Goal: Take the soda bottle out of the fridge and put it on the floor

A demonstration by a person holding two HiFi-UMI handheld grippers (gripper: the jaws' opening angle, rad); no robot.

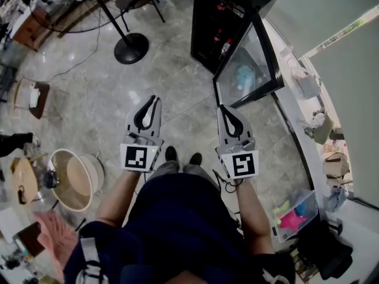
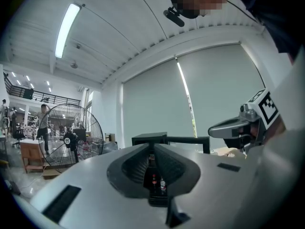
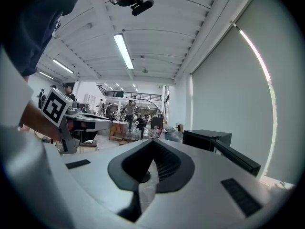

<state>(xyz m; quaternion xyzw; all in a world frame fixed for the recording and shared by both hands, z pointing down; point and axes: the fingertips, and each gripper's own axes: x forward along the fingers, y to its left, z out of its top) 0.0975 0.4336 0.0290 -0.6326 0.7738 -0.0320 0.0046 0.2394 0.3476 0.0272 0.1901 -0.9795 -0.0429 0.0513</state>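
Left gripper (image 1: 155, 99) is closed tight with nothing in it, and my right gripper (image 1: 222, 107) looks the same, its tips meeting on empty air; I hold both level in front of me. I judge the task has barely begun: the approach comes first. The tall black fridge (image 1: 204, 28) stands at about 1 o'clock with its glass door (image 1: 249, 64) already swung open toward me. Sighting along my left jaws, I can see the dark soda bottle with a red label (image 2: 153, 179) upright on a shelf inside, another bottle just beside it. Next I need to step nearer, spread one pair of jaws, and reach in past the door's edge to close on the bottle's body. The grey marbled tile floor (image 1: 177, 81) between me and the fridge looks bare. A black round-based fan stand (image 1: 131, 48) sits at 11 o'clock, a pale round tub (image 1: 71, 182) at 8 o'clock and a clear plastic box (image 1: 293, 215) at 4 o'clock, all off my path; the open door is what I might clip.
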